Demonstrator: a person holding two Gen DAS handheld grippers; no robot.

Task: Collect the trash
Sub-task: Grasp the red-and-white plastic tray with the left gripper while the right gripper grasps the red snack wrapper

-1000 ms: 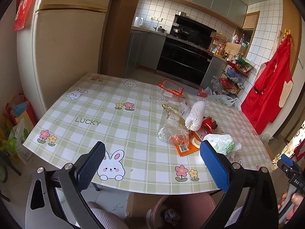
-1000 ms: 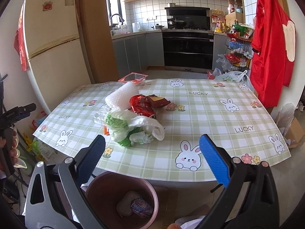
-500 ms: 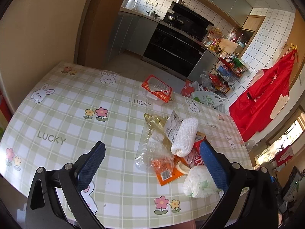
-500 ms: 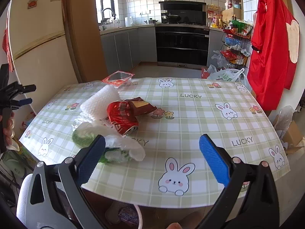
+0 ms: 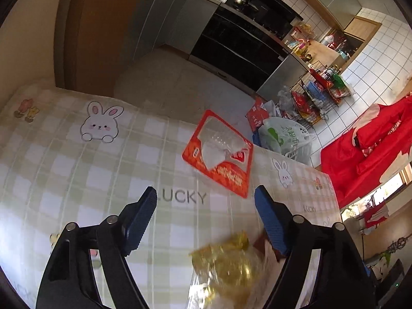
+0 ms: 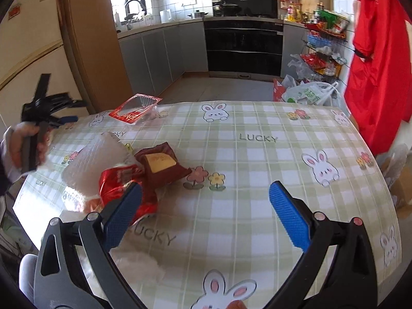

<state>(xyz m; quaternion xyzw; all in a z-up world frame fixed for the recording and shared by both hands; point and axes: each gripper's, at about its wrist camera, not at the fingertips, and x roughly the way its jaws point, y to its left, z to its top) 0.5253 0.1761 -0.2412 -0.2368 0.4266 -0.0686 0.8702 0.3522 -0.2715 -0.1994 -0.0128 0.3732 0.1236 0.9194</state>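
Trash pile (image 6: 123,177) — loose wrappers heaped on the tabletop (image 6: 257,170) toward its left edge as the right wrist view has it: a white foam net sleeve (image 6: 95,164), a red crinkled wrapper (image 6: 121,185) and a dark brown packet (image 6: 162,167) with a yellow panel, touching one another.

Red-rimmed clear plastic tray (image 5: 219,154) — apart from the pile, near the far edge of the tabletop by the far left corner; empty as far as can be seen.

Gold-and-clear crumpled bag (image 5: 226,265) — blurred, low in the left wrist view, partly under the tongs.

Left tongs (image 5: 206,206) — jaws closing, a wide gap between them; they hold nothing, and the pads frame bare checked cloth with the tray just beyond.

Right tongs (image 6: 206,200) — jaws wide apart, holding nothing; the left pad overlaps the red wrapper in the view, contact not clear.

Only in the right wrist view — the person's hand (image 6: 20,146) gripping the left tongs over the tabletop's left edge, and the refrigerator (image 6: 28,38) behind it.

Only in the left wrist view — the gold bag, and a white bag with green print (image 5: 283,136) on the floor past the far edge.
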